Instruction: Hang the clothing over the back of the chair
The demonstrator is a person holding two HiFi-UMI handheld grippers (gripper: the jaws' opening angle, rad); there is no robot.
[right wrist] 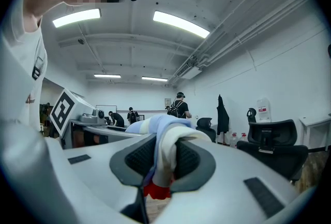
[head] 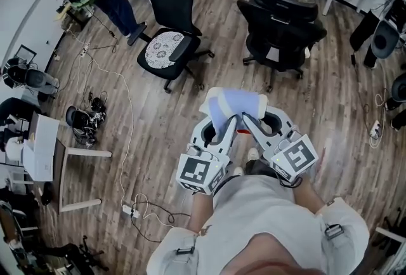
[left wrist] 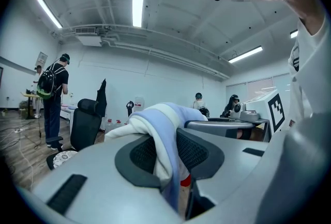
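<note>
Wood-plank office floor [head: 158,134] lies underneath. Nearest, the left gripper [head: 223,124] and right gripper [head: 252,122] each clamp a fold of the clothing [head: 232,104], a soft, bunched garment in pale blue and cream, carried between them in mid-air. Beyond stands a black chair [head: 282,29].

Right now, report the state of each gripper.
The left gripper: closed on the blue-and-white clothing.
The right gripper: closed on the same clothing.
</note>
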